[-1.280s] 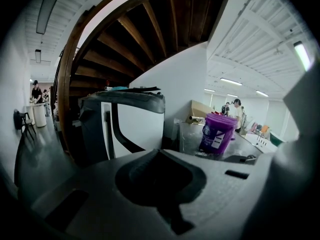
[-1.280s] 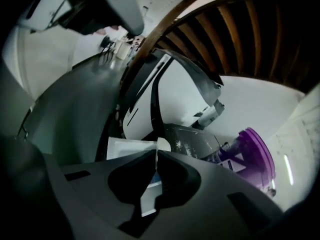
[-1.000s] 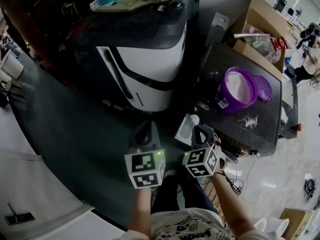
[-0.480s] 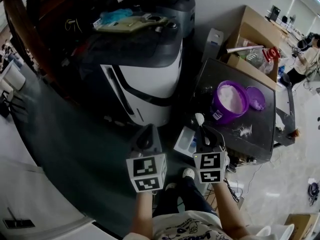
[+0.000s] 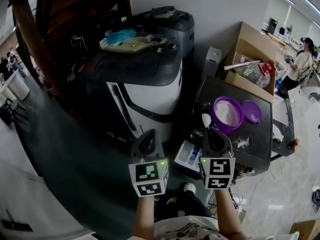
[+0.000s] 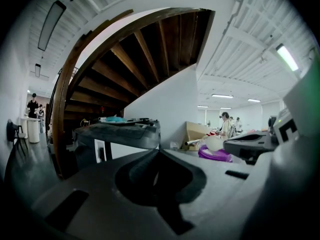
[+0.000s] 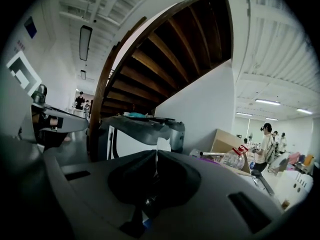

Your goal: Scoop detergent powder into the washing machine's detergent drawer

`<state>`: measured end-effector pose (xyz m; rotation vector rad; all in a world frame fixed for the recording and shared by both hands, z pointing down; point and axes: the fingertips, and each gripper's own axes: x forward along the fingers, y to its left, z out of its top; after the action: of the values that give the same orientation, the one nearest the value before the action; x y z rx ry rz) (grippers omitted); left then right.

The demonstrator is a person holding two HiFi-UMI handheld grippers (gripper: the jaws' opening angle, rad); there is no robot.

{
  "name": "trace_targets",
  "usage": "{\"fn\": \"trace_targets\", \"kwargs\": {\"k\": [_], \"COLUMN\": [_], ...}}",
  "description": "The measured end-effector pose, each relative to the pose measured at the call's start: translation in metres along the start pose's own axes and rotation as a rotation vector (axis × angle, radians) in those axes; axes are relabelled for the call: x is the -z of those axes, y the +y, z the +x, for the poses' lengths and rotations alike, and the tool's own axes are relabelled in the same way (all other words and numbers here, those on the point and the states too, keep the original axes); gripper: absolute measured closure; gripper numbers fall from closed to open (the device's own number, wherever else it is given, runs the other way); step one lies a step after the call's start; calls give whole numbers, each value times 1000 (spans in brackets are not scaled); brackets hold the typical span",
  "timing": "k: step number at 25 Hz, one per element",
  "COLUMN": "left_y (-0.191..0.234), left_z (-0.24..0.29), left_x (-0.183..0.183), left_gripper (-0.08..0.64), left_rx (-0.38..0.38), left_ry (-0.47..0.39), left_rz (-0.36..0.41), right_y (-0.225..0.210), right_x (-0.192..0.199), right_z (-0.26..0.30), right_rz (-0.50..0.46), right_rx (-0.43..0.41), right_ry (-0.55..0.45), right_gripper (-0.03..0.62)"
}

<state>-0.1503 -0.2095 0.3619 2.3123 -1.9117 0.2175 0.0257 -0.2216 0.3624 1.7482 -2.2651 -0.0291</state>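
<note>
Beside the washing machine (image 5: 150, 84), head view: the detergent drawer (image 5: 189, 153) is seen pulled open, low at the machine's front right corner. A blue compartment can be made out inside.
Black table (image 5: 260, 134): set just right of the drawer. A purple tub (image 5: 227, 113) of white powder stands uncovered on it. The lid (image 5: 251, 111) is laid touching the tub's right side, and some spilled powder (image 5: 241, 143) is noted nearer the front edge.
Right gripper (image 5: 210, 133): held in the air over the table's near-left edge, between drawer and tub. A white spoon (image 5: 205, 119) is gripped with its bowl pointing away, close to the tub's near rim.
Left gripper (image 5: 148, 136): held in front of the machine, apart from the drawer, with nothing in it.
Left gripper view, jaws: pressed together, with nothing between them. The tub is glimpsed at the right, beyond the other gripper.
Right gripper view, jaws: clamped on the spoon's thin handle, the bowl seen edge-on past the tips. Whether powder is loaded cannot be told from any view.
Step in hand: judged to be the passage between tub and drawer, with no tipping begun.
Next move: if the spoon is loaded, it needs to be kept level, brought down over the open compartment and tipped. If it is empty, a dip into the tub is called for first. Spills are likely on the way across.
</note>
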Motion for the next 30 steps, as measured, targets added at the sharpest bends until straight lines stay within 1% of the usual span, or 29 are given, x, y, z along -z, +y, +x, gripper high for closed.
{"fn": "trace_targets", "kwargs": {"k": [10,16,25,30], "left_y": [2,6,0,0], "left_z": [-11,-12,-10,-9], "left_x": [-40,-55,-63,-64], "left_gripper": [558,558,558,557], "left_rx": [-13,-21,-14,-16], "left_ry": [-87,-120,-140,-139], "left_rz": [24,30,36,37], "right_y": [-8,-14,-18,-23], "right_x": [-43,-59,-67,-67], "right_z": [-13,-18,-17,-17], "right_rz": [53,74,97,95], "right_rx": [12,21,12,25], "right_ry": [-106,-139,-155,-159], "right_gripper": [572,572,572,572]}}
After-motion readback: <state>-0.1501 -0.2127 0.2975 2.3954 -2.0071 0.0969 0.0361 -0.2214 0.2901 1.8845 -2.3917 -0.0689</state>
